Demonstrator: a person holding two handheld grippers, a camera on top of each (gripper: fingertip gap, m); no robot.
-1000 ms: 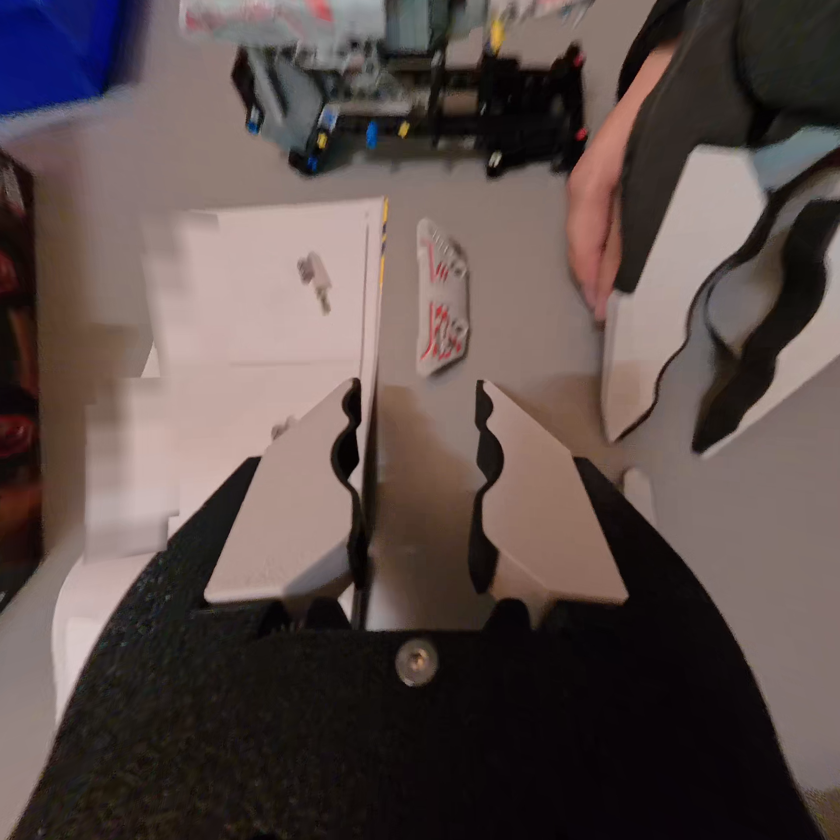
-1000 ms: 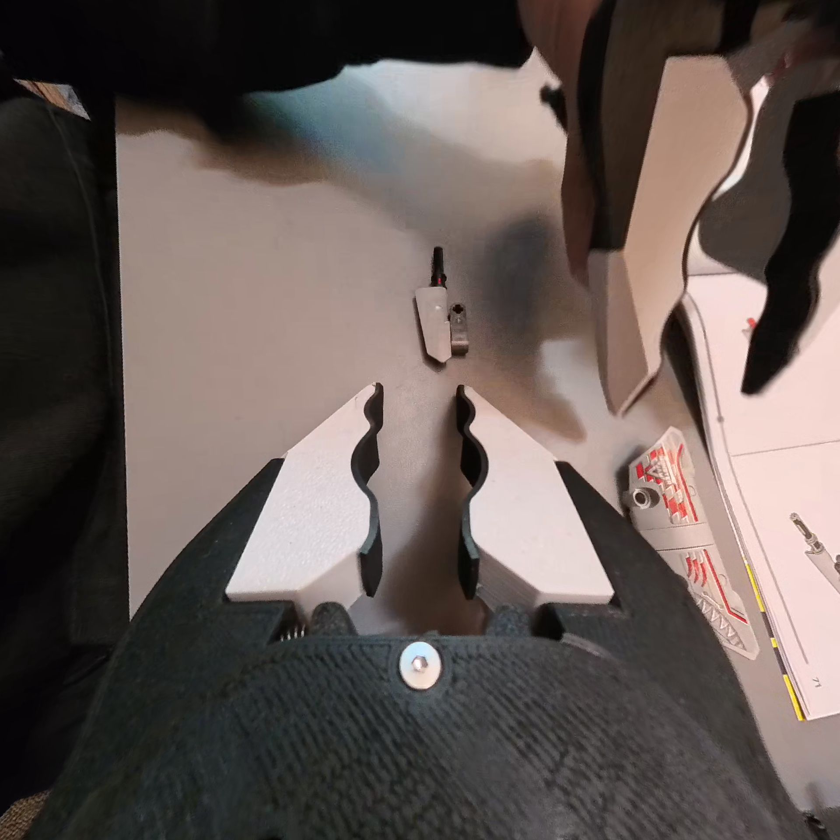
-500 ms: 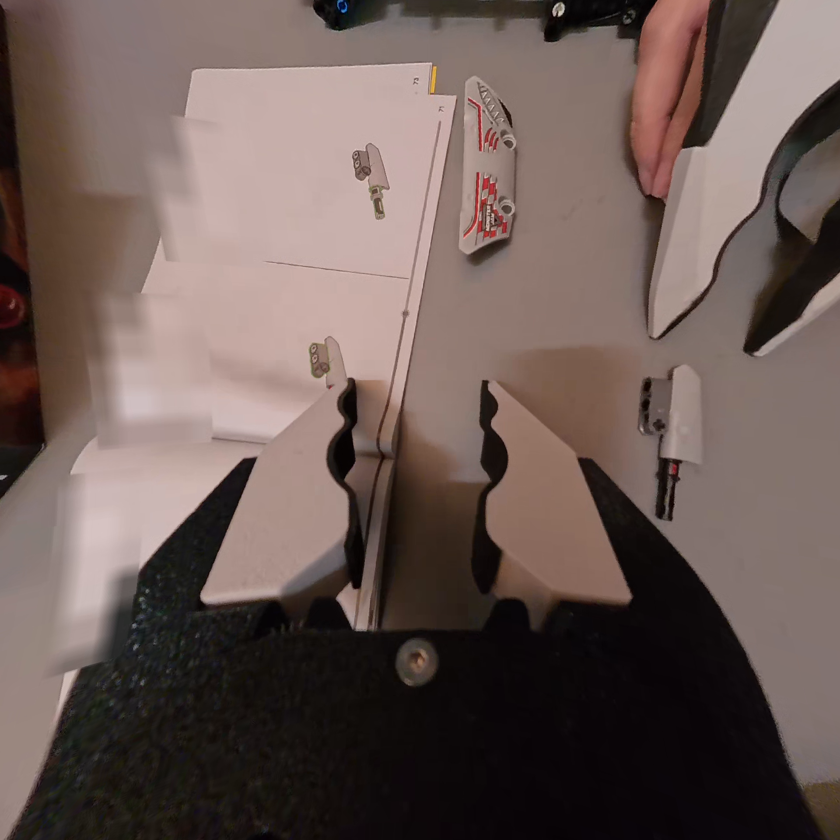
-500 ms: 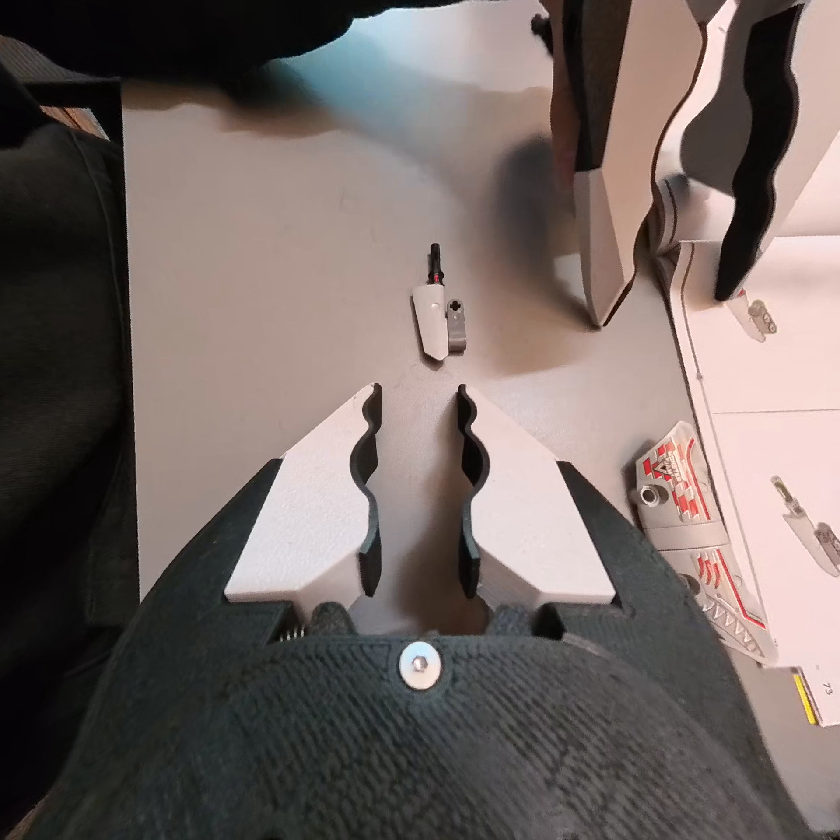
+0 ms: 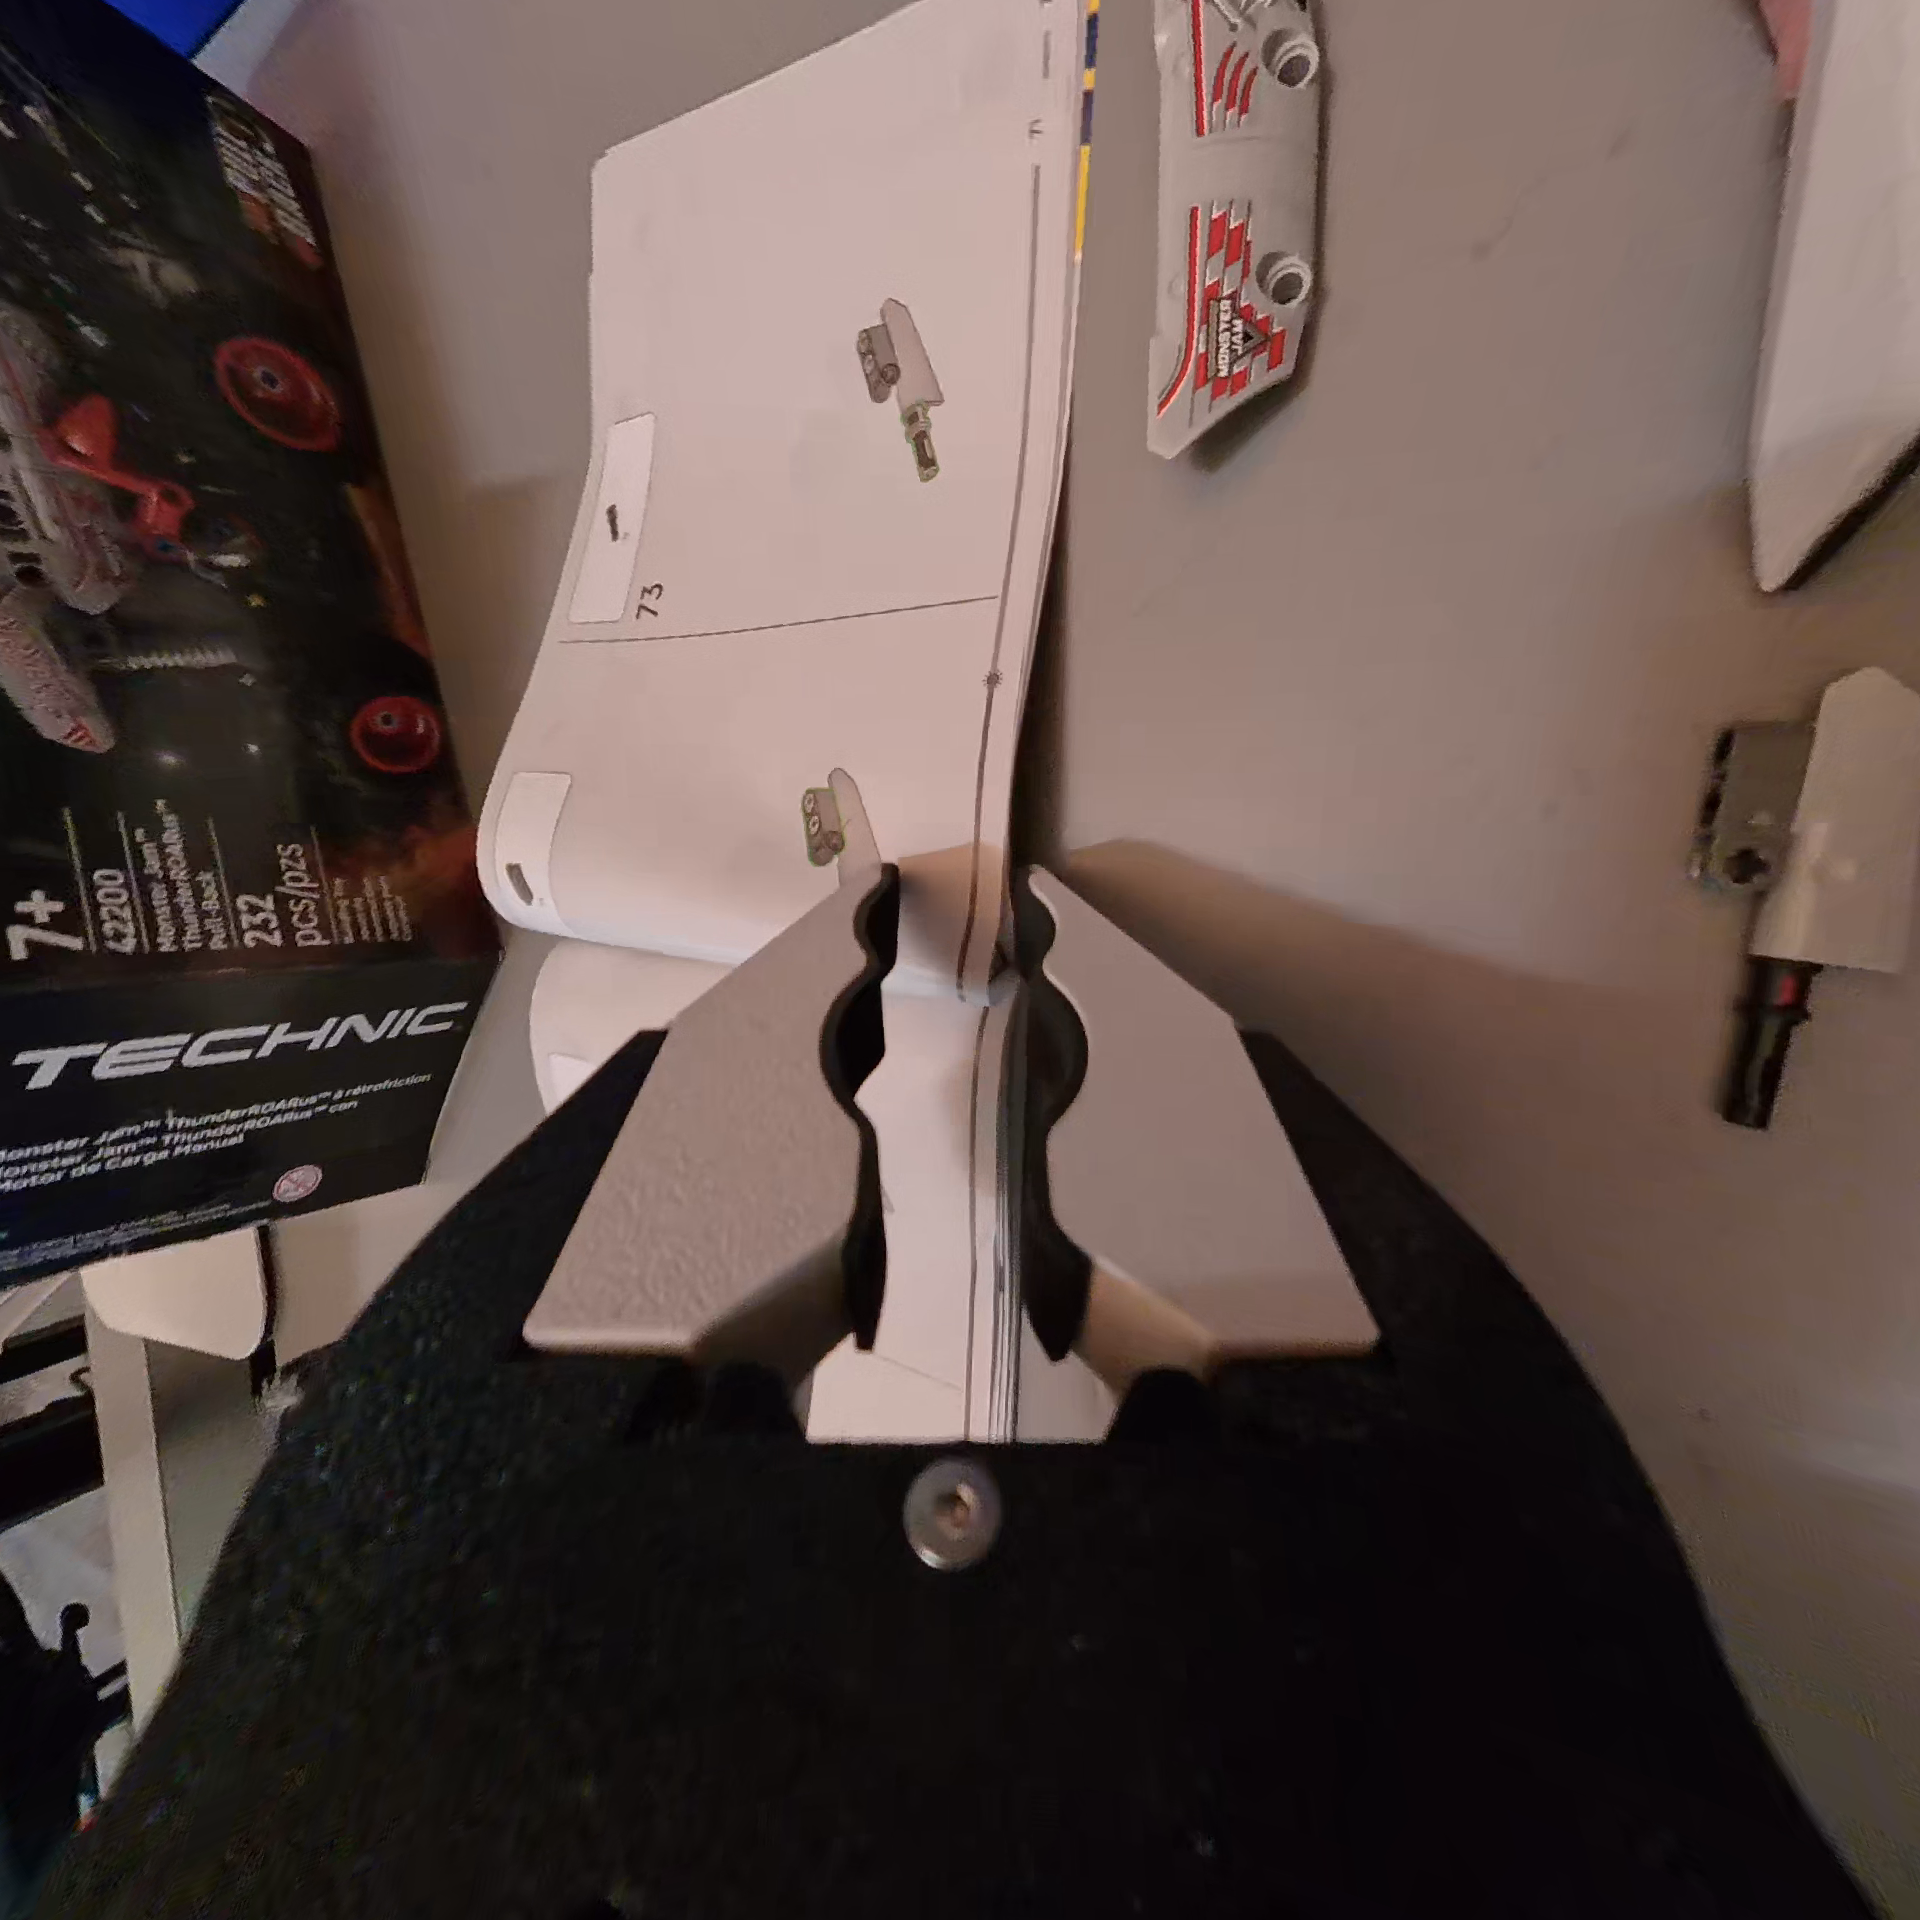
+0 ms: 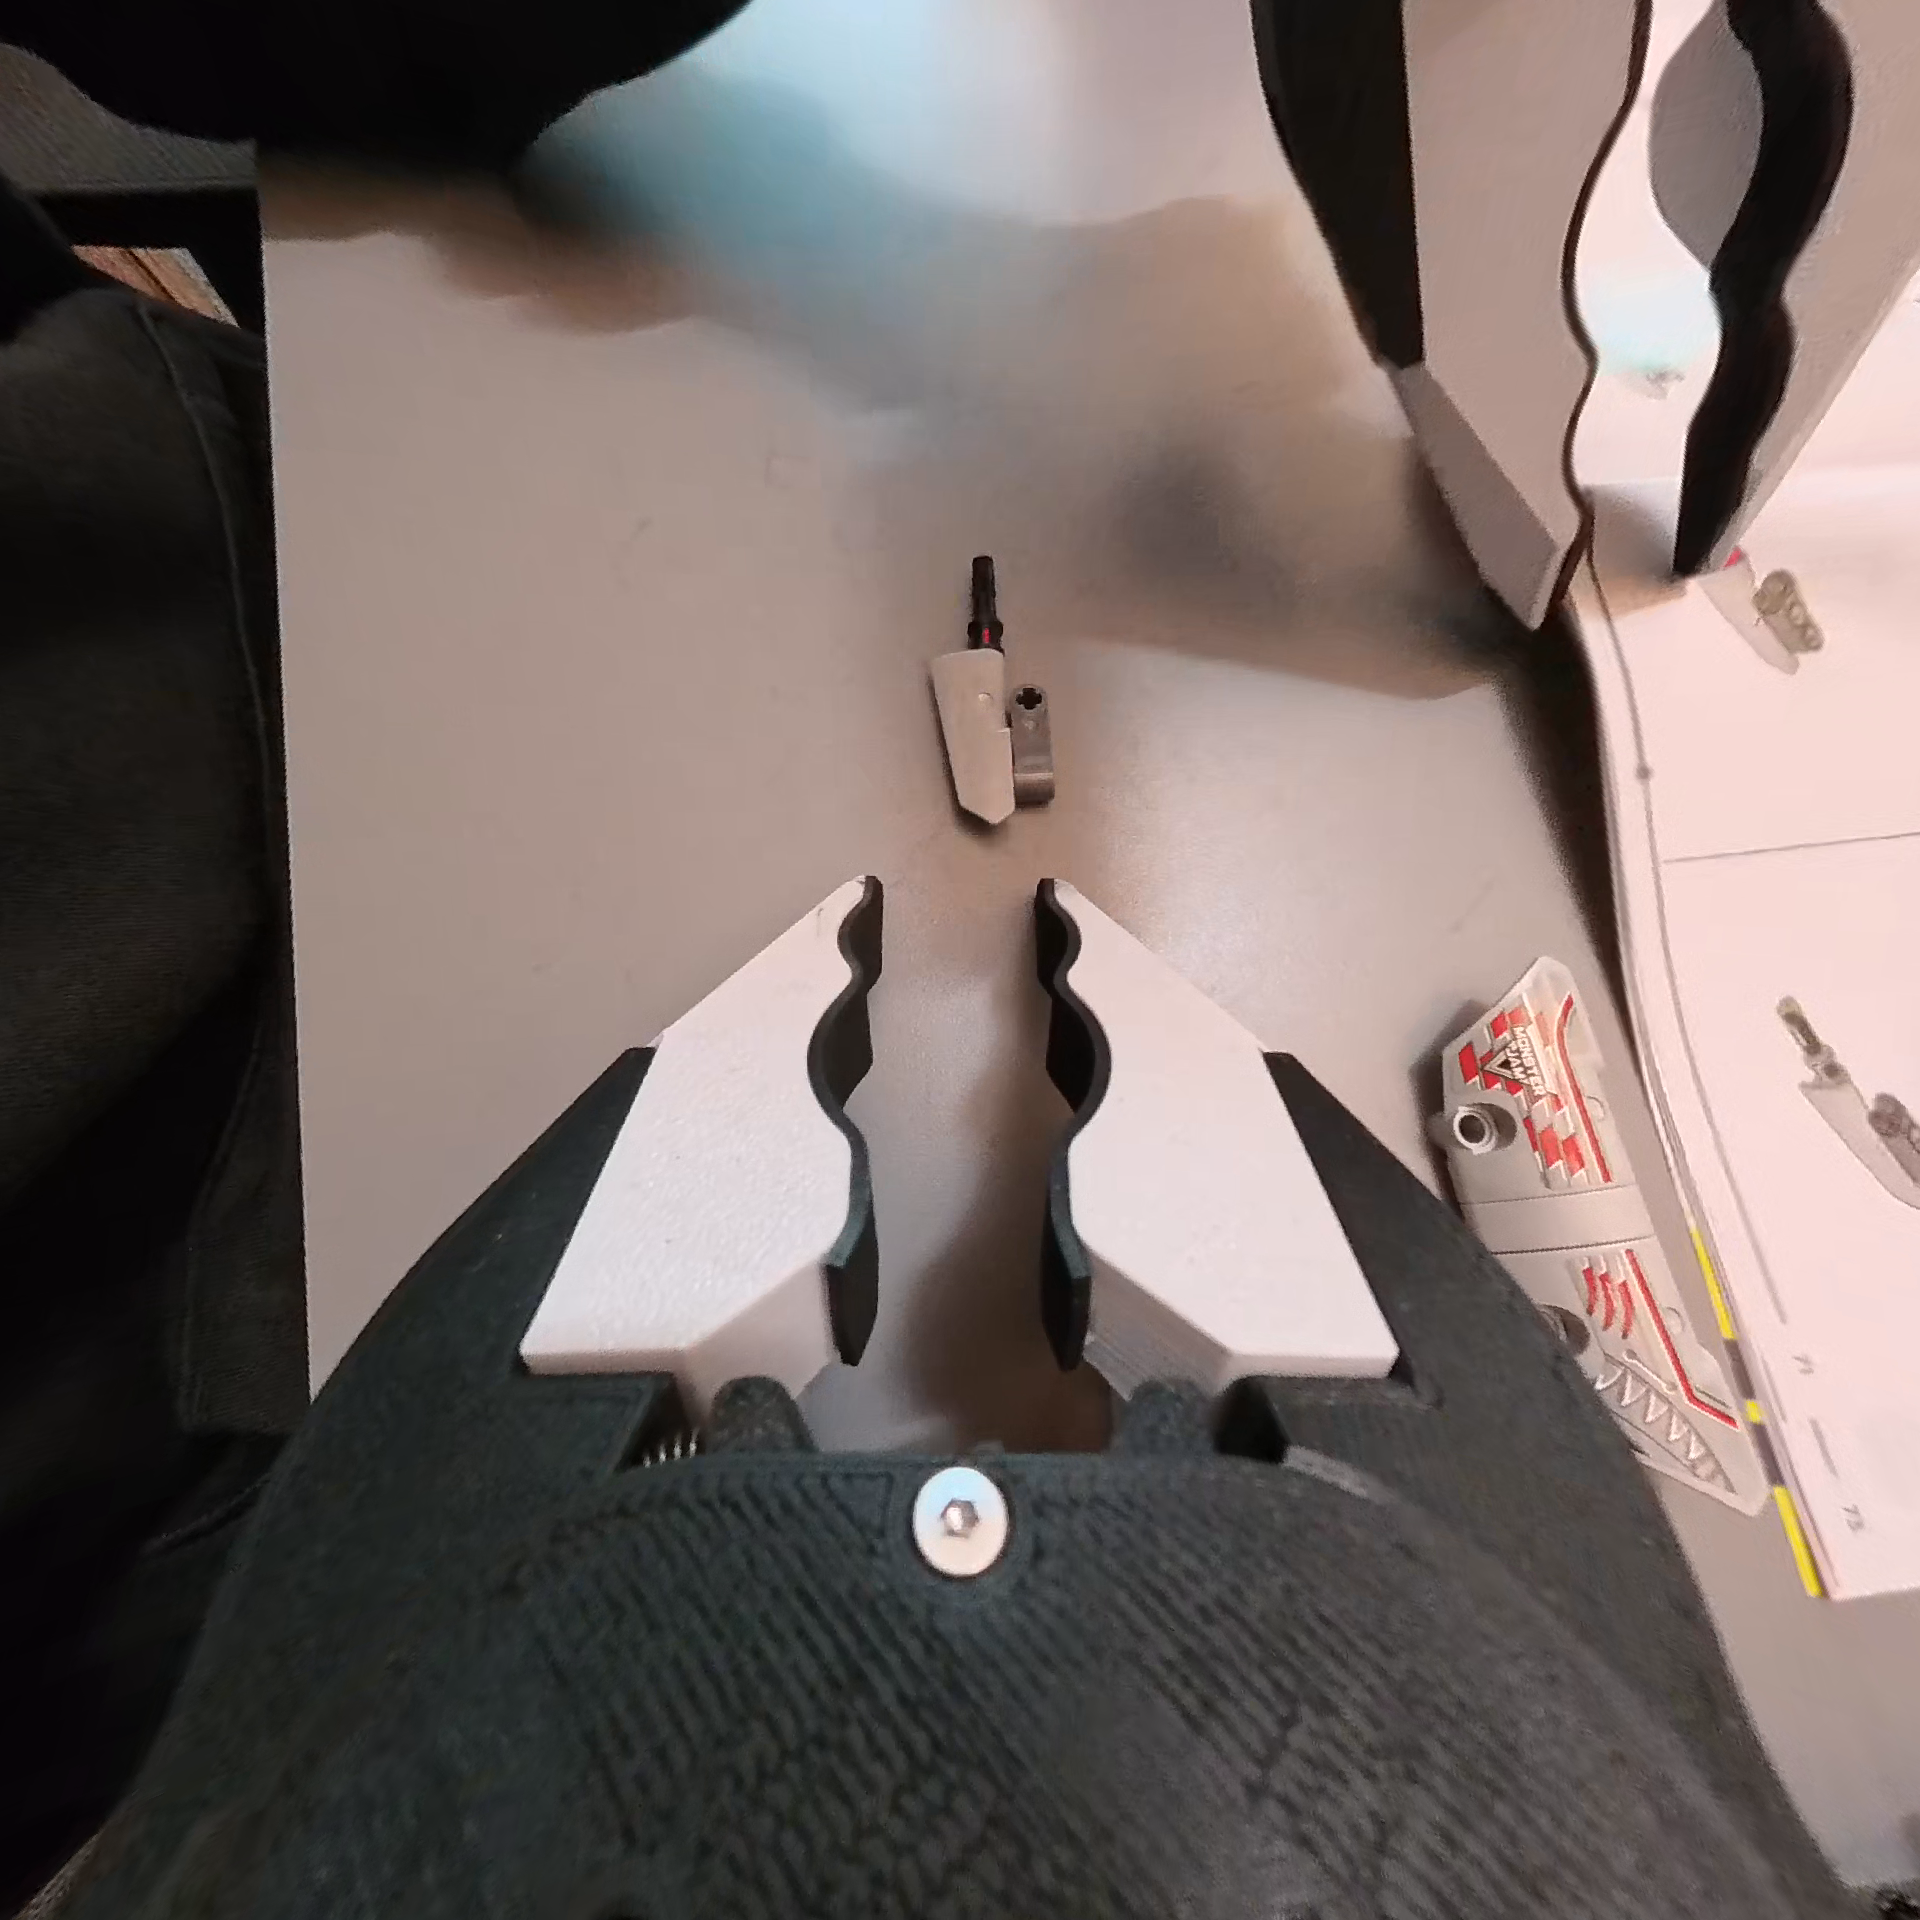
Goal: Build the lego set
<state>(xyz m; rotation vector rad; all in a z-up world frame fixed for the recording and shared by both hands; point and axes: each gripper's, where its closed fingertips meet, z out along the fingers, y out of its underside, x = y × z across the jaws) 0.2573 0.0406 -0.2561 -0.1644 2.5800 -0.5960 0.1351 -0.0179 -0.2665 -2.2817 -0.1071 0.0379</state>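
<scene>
A small assembly of a white panel, a grey connector and a black pin lies on the grey table just beyond my right gripper, which is open and empty. It also shows in the left wrist view. My left gripper straddles the right edge of the open instruction booklet. Its jaws stand narrowly apart with the curled page edge between them. In the right wrist view the left gripper stands tips-down on the booklet. A grey curved panel with red stickers lies beside the booklet, also seen in the right wrist view.
The dark set box lies left of the booklet. One finger of the right gripper shows at the far right of the left wrist view. A person's dark clothing is past the table's edge.
My left gripper has moved back along the booklet's edge and its jaws have narrowed around the page edge. The right gripper has barely moved.
</scene>
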